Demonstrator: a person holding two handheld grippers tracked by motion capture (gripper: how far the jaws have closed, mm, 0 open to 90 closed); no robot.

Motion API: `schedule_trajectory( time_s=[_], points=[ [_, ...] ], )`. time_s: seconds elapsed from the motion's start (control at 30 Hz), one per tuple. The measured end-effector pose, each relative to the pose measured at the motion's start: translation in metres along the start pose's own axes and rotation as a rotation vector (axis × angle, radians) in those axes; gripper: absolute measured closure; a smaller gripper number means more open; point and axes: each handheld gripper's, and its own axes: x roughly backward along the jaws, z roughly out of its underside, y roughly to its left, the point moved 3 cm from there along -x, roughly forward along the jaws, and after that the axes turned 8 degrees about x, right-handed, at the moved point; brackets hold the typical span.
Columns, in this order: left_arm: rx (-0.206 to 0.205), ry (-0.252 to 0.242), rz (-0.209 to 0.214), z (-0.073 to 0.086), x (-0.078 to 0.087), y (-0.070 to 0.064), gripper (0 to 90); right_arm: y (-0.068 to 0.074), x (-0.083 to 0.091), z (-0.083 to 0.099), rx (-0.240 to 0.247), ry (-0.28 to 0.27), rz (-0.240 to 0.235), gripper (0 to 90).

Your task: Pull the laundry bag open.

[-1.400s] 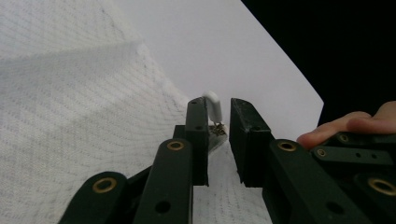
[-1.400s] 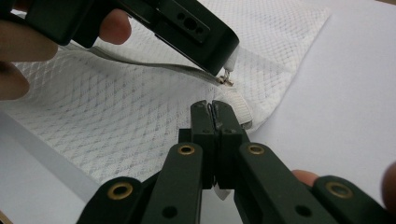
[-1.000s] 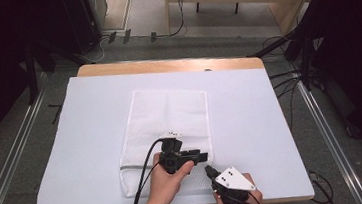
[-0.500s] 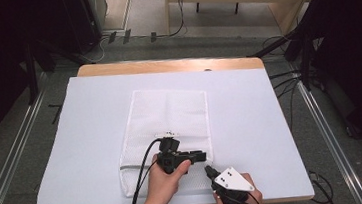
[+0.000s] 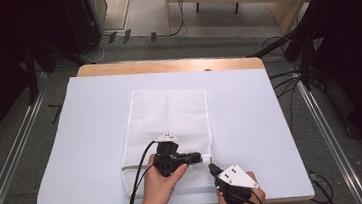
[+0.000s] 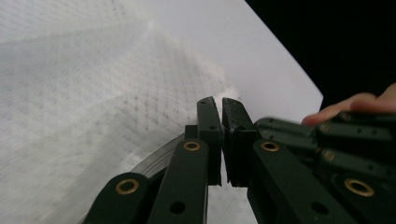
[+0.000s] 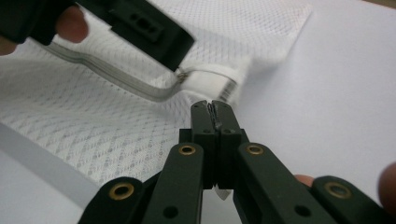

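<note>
While a white mesh bag (image 5: 172,133) lies flat near the middle of a table (image 5: 165,66) covered by a smooth white sheet (image 5: 250,115), both hands work at the bag's near end; the bag is a long rectangle of fine netting with a diamond weave and a plain hemmed border; a pale grey zipper (image 7: 116,77) runs along its near edge and bows upward in the right gripper view. The left gripper (image 5: 197,157) rests on the near end of the bag, held in the left hand (image 5: 161,181), with a black cable (image 5: 139,181) looping back from it toward the person; its jaws are nearly pressed together, with a narrow slit between the flat black pads (image 6: 209,126), and its tip sits at the zipper's end by a white fabric tab (image 7: 212,81) at the bag's near right corner, though whether anything is actually pinched there cannot be told. The right gripper (image 5: 212,168) sits just off that same corner, over the bare sheet, topped by a grey three-cornered plate (image 5: 236,176) and held in the right hand (image 5: 241,196); its jaws are pressed together, with what may be a thin pale sliver between them. A wooden strip of the table shows beyond the bag's far end.
</note>
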Motion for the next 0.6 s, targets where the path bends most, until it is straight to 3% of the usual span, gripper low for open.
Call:
schedule_trajectory(
  time_s=[0.13,0.17,0.23,0.37,0.47,0.5,0.6],
  points=[
    [-0.002,-0.005,-0.005,0.003,0.004,0.002,88.1,0.0,0.002,-0.002,0.006,-0.01,0.011,90.0],
    [-0.042,-0.017,-0.062,0.006,0.004,0.002,88.1,0.0,0.002,-0.002,0.006,-0.01,0.011,90.0],
    [-0.078,-0.017,-0.098,0.008,0.004,0.001,88.1,0.004,0.005,-0.004,0.022,-0.034,0.037,90.0],
    [-0.074,-0.021,-0.116,0.008,0.009,0.001,88.1,0.004,0.008,-0.007,0.031,-0.048,0.05,90.0],
    [-0.084,-0.028,-0.181,0.009,0.018,0.009,88.1,0.001,0.008,-0.006,0.021,-0.045,0.055,90.0],
    [-0.073,-0.035,-0.199,0.01,0.023,0.014,88.1,0.0,0.009,-0.007,0.019,-0.044,0.056,90.0],
    [-0.02,-0.04,-0.199,0.013,0.04,0.028,88.0,-0.006,0.011,-0.007,0.001,-0.043,0.066,90.0]
  ],
)
